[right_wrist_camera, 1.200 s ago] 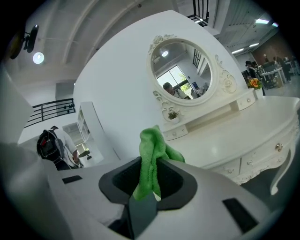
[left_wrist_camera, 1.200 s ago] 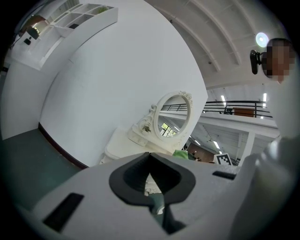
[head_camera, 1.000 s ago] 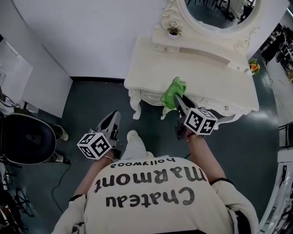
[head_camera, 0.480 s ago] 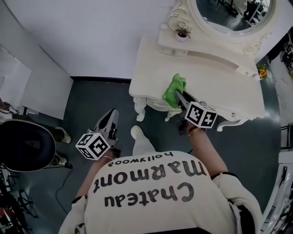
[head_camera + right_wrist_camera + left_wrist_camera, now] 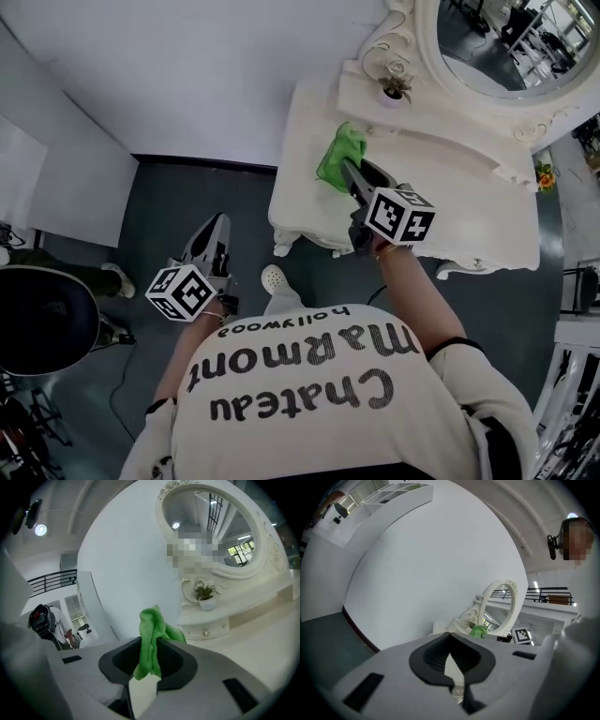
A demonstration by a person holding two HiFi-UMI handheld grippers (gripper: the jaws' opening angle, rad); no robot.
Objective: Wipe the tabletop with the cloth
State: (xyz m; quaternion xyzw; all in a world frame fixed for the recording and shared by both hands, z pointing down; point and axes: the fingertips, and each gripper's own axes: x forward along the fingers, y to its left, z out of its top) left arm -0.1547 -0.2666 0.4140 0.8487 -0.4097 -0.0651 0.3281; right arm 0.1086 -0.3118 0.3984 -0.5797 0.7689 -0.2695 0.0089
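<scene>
The green cloth (image 5: pixel 339 155) is pinched in my right gripper (image 5: pixel 349 174), which is shut on it over the left part of the white dressing table's top (image 5: pixel 450 202). Whether the cloth touches the top I cannot tell. In the right gripper view the cloth (image 5: pixel 152 637) stands up between the black pads of my right gripper (image 5: pixel 149 667), with the tabletop (image 5: pixel 262 641) beyond. My left gripper (image 5: pixel 215 234) hangs over the dark floor to the table's left, shut and holding nothing. The left gripper view shows my left gripper (image 5: pixel 451 660) pointed at the table, with the cloth (image 5: pixel 477 631) far off.
An oval mirror (image 5: pixel 497 47) in an ornate frame stands at the table's back, with a small potted plant (image 5: pixel 395 89) on the shelf before it. Yellow flowers (image 5: pixel 547 175) sit at the right end. A dark round chair (image 5: pixel 42 319) is at the left. A white wall runs behind.
My right gripper has carried the cloth from the table's front edge farther in over the top, toward the back left. The left gripper stays low over the floor.
</scene>
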